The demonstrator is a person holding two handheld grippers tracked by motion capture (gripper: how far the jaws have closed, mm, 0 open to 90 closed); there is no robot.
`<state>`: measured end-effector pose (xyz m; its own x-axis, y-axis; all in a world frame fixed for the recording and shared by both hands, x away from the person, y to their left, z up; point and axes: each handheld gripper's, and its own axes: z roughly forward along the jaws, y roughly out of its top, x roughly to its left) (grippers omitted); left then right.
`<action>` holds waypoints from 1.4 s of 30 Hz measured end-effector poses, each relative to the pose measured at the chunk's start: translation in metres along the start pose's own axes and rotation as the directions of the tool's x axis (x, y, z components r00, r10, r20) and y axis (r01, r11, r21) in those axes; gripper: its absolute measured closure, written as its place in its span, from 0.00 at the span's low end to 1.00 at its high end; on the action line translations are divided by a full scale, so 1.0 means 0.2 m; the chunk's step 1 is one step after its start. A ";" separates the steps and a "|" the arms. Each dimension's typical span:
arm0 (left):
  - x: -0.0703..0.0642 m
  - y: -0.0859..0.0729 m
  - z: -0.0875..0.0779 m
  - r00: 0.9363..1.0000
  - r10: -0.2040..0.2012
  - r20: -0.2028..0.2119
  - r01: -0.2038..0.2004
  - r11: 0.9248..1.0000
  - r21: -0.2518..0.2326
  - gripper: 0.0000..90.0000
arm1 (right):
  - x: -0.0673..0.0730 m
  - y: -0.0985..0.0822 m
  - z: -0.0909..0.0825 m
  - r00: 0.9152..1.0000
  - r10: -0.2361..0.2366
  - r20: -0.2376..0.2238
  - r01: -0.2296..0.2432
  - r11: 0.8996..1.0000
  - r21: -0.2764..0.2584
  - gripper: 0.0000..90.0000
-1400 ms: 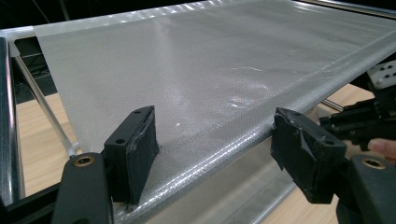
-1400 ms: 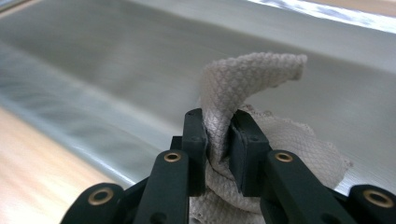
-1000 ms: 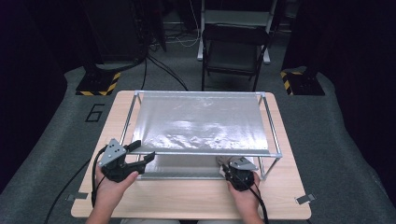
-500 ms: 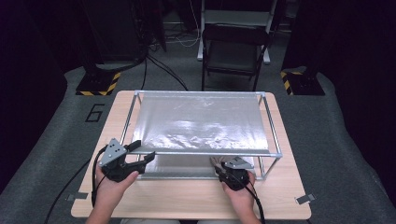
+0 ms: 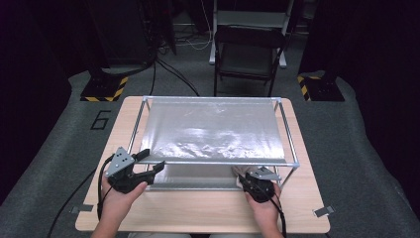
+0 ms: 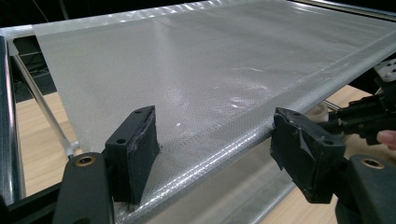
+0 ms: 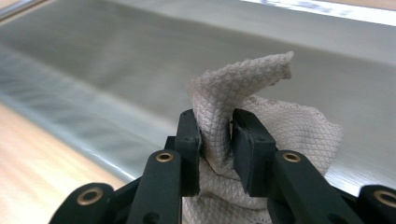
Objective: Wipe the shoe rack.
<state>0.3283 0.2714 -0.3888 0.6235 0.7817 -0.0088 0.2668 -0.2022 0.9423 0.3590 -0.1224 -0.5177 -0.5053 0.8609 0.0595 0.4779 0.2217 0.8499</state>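
A shiny translucent film [image 5: 213, 129] is stretched over a metal frame [image 5: 292, 148] on the wooden table [image 5: 198, 213]. My left gripper [image 5: 154, 161] sits at the frame's front left corner. In the left gripper view it [image 6: 212, 133] stands open, its pads astride the film's front edge [image 6: 210, 60] without pressing on it. My right gripper [image 5: 250, 179] reaches under the frame's front right edge. Its jaws [image 7: 216, 126] have just been closing and now pinch a fold of a pale waffle-weave cloth [image 7: 261, 79], which lies on a silvery sheet [image 7: 116, 56].
A second shiny sheet [image 5: 198, 176] lies on the table under the frame. A dark chair [image 5: 247, 54] stands beyond the table, and yellow-black striped bases [image 5: 101, 91] sit on the floor. Bare wood runs along the table's front edge. Cables trail from both grippers.
The right gripper shifted slightly left and then back right at the frame's front edge. The left gripper has stayed where it was.
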 end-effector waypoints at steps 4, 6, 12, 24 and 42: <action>0.00 0.00 0.00 1.000 0.001 0.000 -0.001 1.000 0.001 0.35 | 0.13 0.05 0.08 0.996 -0.032 -0.082 0.033 0.999 0.020 0.80; 0.00 0.00 0.00 1.000 0.001 -0.001 -0.001 1.000 -0.002 0.35 | 0.19 0.07 0.12 0.993 -0.054 -0.105 0.057 0.998 0.018 0.80; 0.00 0.00 0.00 1.000 0.000 0.004 0.000 1.000 0.001 0.36 | 0.21 0.07 0.13 0.993 -0.092 -0.074 0.094 0.995 0.031 0.80; 0.00 0.00 0.00 1.000 0.000 0.001 0.000 1.000 -0.003 0.36 | -0.02 0.01 0.01 0.999 0.010 0.041 -0.011 1.000 0.025 0.78; 0.01 0.00 0.00 1.000 0.003 0.007 -0.003 1.000 -0.005 0.36 | 0.26 0.11 0.20 0.986 -0.132 -0.106 0.134 0.991 0.014 0.75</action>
<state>0.3294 0.2723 -0.3890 0.6291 0.7773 -0.0086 0.2613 -0.2011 0.9441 0.3715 -0.0551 -0.5175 -0.6372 0.7707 0.0022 0.4158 0.3414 0.8429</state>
